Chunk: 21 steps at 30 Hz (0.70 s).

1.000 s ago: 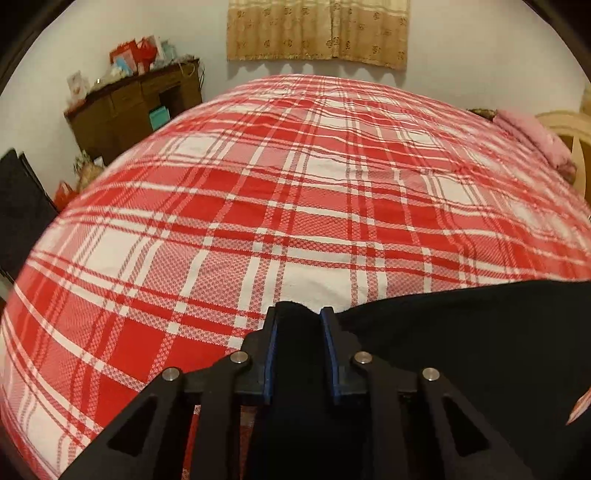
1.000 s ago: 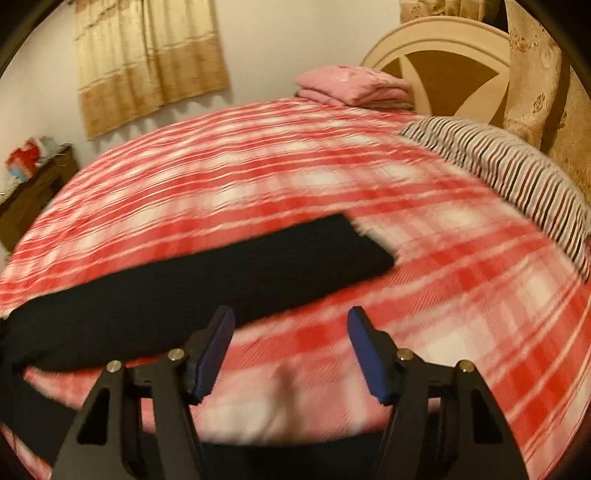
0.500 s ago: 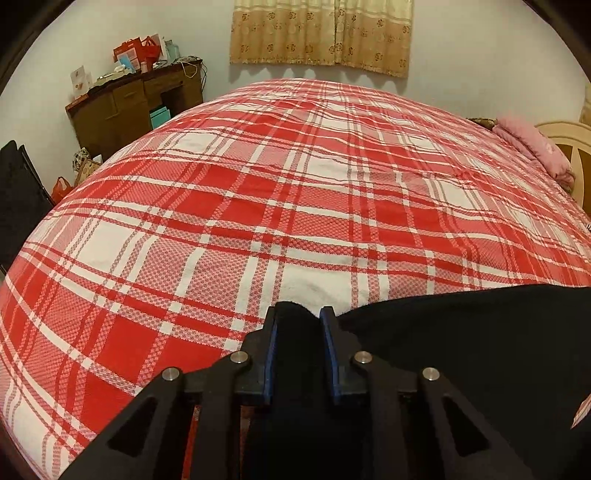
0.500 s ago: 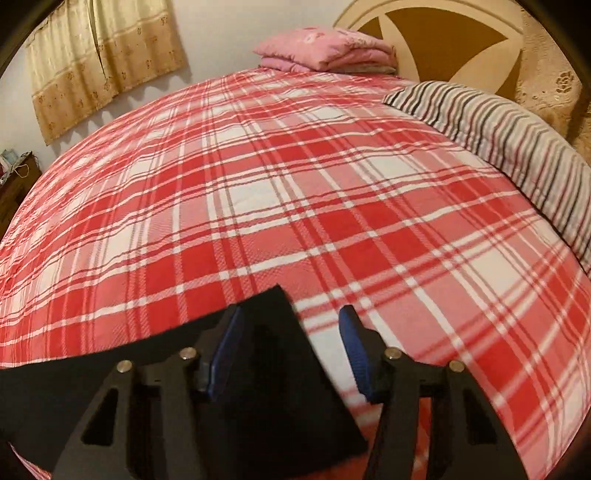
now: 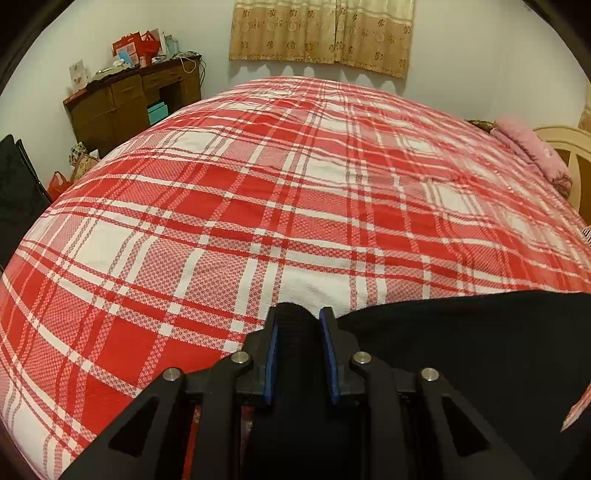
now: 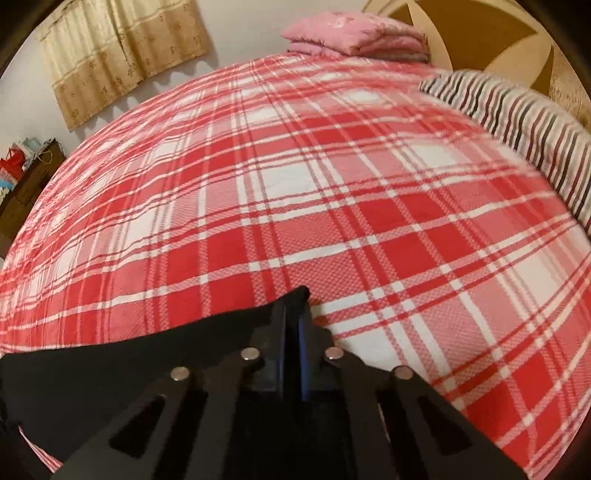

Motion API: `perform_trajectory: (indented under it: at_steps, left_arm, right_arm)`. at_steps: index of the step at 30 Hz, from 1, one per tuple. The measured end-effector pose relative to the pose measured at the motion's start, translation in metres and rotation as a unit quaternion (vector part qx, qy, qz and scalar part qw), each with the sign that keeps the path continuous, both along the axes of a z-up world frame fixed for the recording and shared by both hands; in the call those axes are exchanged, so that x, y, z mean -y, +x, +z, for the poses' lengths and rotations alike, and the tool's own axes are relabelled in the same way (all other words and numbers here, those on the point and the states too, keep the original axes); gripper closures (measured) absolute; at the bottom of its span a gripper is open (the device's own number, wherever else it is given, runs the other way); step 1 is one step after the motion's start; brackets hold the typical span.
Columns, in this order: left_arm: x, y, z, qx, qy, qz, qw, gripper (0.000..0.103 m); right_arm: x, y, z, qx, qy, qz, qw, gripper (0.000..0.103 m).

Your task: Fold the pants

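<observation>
Black pants [image 5: 461,350] lie on a bed covered w/ a red-and-white plaid bedspread [image 5: 258,206], at the near edge of both views.

Left wrist view: left gripper [image 5: 298,325] w/ jaws narrow, clamped on a bunched fold of the black fabric, which fills the gap between the blue pads & rises just past the tips. Rest of the garment spreads flat to the right of the gripper. Beyond the bed: dark wooden desk [image 5: 129,99] w/ red bags & boxes on top, at upper left; beige curtain [image 5: 321,33] on the far wall; folded pink blanket [image 5: 532,151] at the right edge, next to a cream headboard [image 5: 569,158].

Right wrist view: right gripper [image 6: 293,314] w/ jaws just closed down to a slit, pinching a corner of the pants [image 6: 129,362]; a small peak of cloth sticks out past the tips. Garment runs from the jaws toward the lower left, flat on the bedspread [image 6: 295,184]. Striped pillow [image 6: 524,125] lies at upper right; pink blanket [image 6: 354,33] sits by the headboard [image 6: 480,33]; curtain [image 6: 122,48] hangs at upper left. View is slightly blurred toward the far side.
</observation>
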<state>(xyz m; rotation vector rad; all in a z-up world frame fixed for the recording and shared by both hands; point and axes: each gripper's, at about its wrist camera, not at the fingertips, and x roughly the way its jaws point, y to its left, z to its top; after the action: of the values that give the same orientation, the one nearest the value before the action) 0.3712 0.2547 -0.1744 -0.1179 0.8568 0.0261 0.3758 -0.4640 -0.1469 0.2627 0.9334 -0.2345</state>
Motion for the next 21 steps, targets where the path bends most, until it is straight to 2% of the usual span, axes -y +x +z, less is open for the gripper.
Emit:
perform_trajectory:
  at_steps: [3,7,13,16,21]
  left_arm:
    - [-0.002,-0.006,0.008,0.02,-0.014,-0.005,0.9997,0.089]
    - [-0.007,-0.02,0.022,0.055,-0.036,-0.012,0.9978,0.091]
    - [-0.019,-0.057,0.057,0.117,-0.081,-0.036,0.9891,0.091]
    - [-0.028,-0.087,0.072,0.15,-0.117,-0.052,0.9804,0.091]
    - [-0.035,-0.131,0.073,0.169,-0.137,-0.076,0.9731,0.091]
  right_arm:
    - [-0.013,-0.006,0.016,0.023,-0.027,0.018,0.999,0.095]
    - [-0.032,-0.027,0.05,0.076,-0.05,0.051,0.995,0.095]
    - [-0.061,-0.08,0.1,0.17,-0.071,0.112,0.976,0.095]
    - [-0.064,-0.114,0.112,0.216,-0.064,0.132,0.965,0.095]
    - [-0.056,-0.17,0.112,0.258,-0.053,0.139,0.955,0.095]
